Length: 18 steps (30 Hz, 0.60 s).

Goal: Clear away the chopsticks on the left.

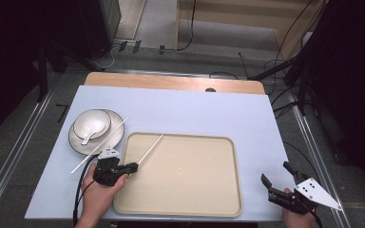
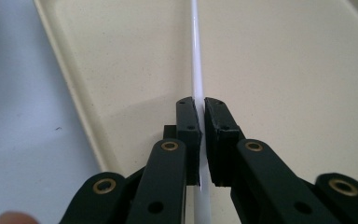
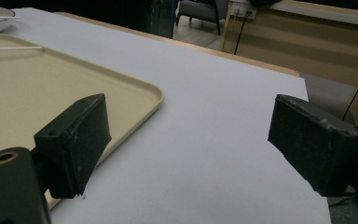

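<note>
Our left claw [image 1: 132, 166] pinches 1 thin white chopstick [image 1: 150, 149] near its end over the tray [image 1: 180, 209]: light, stiff, slippery. Right claw [image 1: 278, 175] gapes, holding nothing.

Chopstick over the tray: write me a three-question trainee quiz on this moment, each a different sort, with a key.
1. True or false: the left gripper is shut on a white chopstick.
2. Which gripper stands open with nothing between its jaws? A) left B) right
3. Fill in: the second chopstick lies across the rim of the ____ that carries the bowl and spoon.

Key: 1 true. 2 B, the right gripper beside the tray. 3 plate.
</note>
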{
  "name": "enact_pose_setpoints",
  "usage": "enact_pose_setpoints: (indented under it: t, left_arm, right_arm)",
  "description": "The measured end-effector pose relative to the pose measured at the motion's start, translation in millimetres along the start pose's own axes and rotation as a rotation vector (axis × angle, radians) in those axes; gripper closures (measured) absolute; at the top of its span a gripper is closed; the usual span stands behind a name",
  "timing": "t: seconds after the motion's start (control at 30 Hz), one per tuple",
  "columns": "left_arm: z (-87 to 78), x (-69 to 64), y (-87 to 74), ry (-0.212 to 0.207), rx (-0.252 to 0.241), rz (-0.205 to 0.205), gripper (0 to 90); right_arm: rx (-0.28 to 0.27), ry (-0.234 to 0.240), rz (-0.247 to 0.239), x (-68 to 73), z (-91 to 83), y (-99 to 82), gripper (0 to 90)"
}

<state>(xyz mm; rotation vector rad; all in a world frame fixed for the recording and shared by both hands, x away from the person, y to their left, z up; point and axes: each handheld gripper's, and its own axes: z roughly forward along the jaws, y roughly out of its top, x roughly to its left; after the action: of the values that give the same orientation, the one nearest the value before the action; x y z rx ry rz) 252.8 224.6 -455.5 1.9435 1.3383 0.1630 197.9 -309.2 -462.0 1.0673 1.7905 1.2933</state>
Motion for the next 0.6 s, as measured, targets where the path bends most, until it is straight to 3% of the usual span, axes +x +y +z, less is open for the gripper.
enact_pose_setpoints:
  t: [0.13, 0.3, 0.6]
  left_arm:
    - [3.7, -0.7, -1.0, -0.013, 0.0, -0.01, 85.4]
    - [7.8, -8.5, -2.3, 0.027, 0.001, 0.026, 85.3]
    - [8.5, -8.4, -2.8, 0.051, 0.012, 0.04, 84.8]
  right_arm:
    - [0.0, -0.001, -0.003, -0.1, -0.1, 0.0, 13.0]
    - [0.001, -0.005, -0.001, -0.8, -0.3, -0.1, 13.0]
    - [0.002, -0.007, -0.004, -0.9, -0.7, -0.2, 13.0]
